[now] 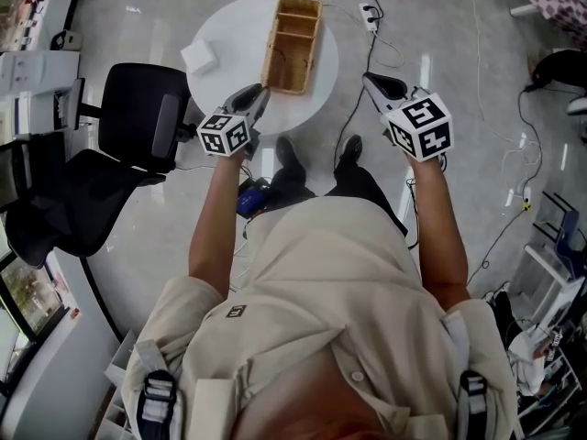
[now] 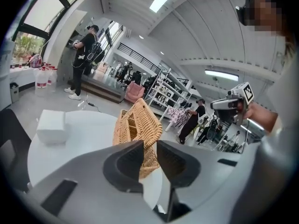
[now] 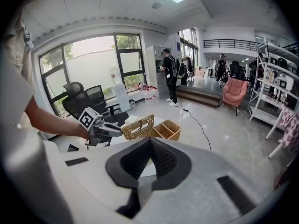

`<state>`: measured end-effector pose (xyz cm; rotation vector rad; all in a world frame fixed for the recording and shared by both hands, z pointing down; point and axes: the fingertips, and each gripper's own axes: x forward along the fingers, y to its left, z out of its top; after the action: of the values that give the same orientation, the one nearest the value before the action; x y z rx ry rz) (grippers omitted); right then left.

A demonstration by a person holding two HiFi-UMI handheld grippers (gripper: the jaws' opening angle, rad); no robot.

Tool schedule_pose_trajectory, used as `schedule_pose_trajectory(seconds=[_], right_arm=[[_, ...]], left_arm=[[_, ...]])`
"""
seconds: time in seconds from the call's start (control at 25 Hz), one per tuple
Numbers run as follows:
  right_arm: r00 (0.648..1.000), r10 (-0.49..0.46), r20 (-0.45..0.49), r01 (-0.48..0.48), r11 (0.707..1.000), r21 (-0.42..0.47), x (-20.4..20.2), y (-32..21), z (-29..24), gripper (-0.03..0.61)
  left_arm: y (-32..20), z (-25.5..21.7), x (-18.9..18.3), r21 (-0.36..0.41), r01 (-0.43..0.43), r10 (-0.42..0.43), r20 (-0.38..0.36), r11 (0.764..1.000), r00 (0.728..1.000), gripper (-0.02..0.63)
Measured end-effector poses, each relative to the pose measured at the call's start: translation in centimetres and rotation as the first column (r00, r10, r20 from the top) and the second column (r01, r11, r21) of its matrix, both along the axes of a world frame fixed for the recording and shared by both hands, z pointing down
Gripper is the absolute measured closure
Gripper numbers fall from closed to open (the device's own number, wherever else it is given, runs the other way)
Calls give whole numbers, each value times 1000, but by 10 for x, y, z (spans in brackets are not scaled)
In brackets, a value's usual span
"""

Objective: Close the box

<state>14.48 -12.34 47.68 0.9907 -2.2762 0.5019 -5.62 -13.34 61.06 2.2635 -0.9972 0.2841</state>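
A wicker box (image 1: 303,35) with two compartments stands open on a round white table (image 1: 229,21). Its lid (image 1: 271,44) stands upright along the box's left side, as also shows in the right gripper view, where the lid (image 3: 138,126) rises beside the box (image 3: 169,129). My left gripper (image 1: 263,94) is at the box's near left corner. Its jaws (image 2: 150,144) stand a narrow gap apart with the lid's near edge (image 2: 138,122) between them, and they look shut on it. My right gripper (image 1: 369,79) hovers off the table's right edge, shut and empty (image 3: 150,140).
A white foam block (image 1: 200,58) lies on the table left of the box. A black office chair (image 1: 138,113) stands close to the table's left. A power strip (image 1: 369,15) and cables lie on the floor behind. A person (image 3: 169,73) stands far off by the windows.
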Motion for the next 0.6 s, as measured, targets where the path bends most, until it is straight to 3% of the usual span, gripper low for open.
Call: schedule_pose_trajectory(seconds=[0.6], right_arm=[[1000, 14, -14, -14, 1000, 7, 14, -3, -9, 584]], left_arm=[[9, 9, 25, -19, -132, 133, 98, 991, 986, 543]])
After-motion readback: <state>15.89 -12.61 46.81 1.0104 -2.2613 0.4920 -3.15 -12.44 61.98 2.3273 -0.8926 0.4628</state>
